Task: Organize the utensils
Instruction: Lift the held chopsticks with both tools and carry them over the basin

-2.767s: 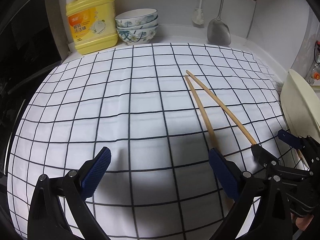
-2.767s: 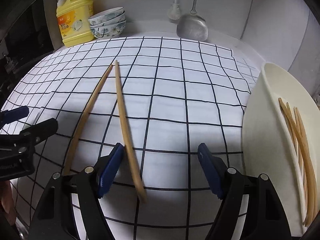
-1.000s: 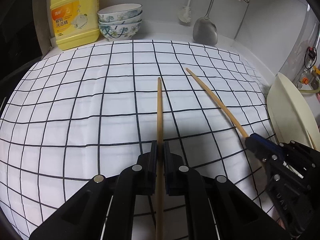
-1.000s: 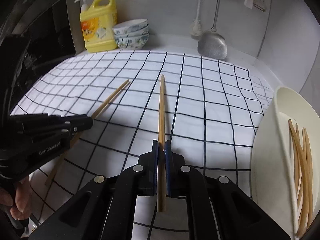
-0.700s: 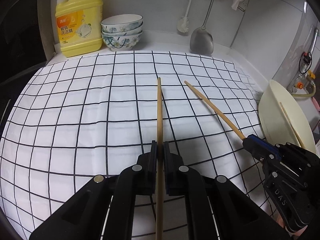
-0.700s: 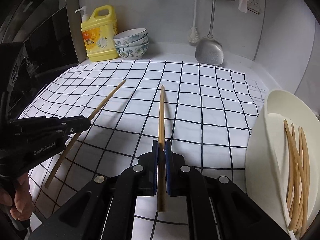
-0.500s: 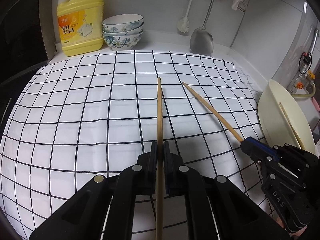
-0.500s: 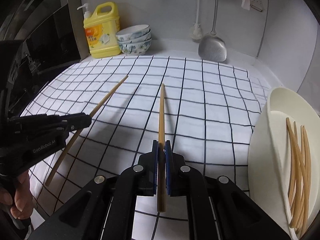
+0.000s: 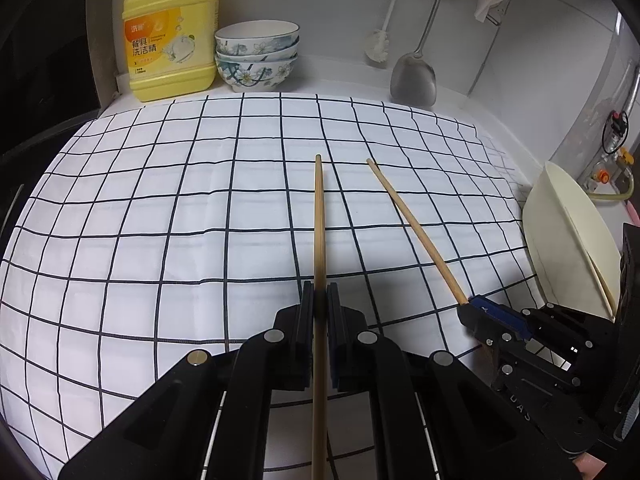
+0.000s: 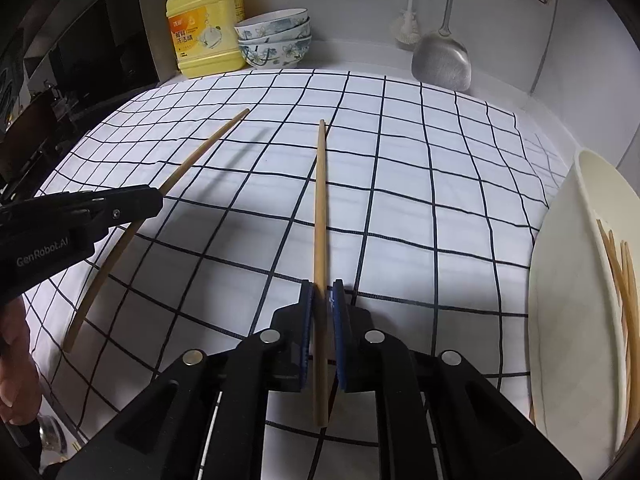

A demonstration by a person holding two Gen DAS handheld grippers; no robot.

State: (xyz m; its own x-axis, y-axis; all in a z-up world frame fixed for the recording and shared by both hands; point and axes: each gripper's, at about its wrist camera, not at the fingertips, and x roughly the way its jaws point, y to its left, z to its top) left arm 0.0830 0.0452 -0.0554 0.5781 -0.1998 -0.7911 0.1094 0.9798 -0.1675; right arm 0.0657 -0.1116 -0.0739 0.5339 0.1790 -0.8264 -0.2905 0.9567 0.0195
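The cream holder [image 10: 560, 280] at the right edge of the checked cloth [image 9: 160, 240] carries a bundle of chopsticks [image 10: 624, 280]. Three stacked bowls [image 9: 256, 56] stand beyond the cloth's far edge; only the top one's inside shows, and it looks empty.

Only the right wrist view shows that bundle and a hand [image 10: 14, 360] at the left gripper's grip.

The left gripper [image 9: 320, 296] is clamped on the left chopstick [image 9: 319, 220] over the cloth's middle. The right gripper [image 10: 321, 292] has just eased its jaws slightly apart: they are narrow, with the right chopstick [image 10: 320, 200] loose between them, its tip at the cloth.
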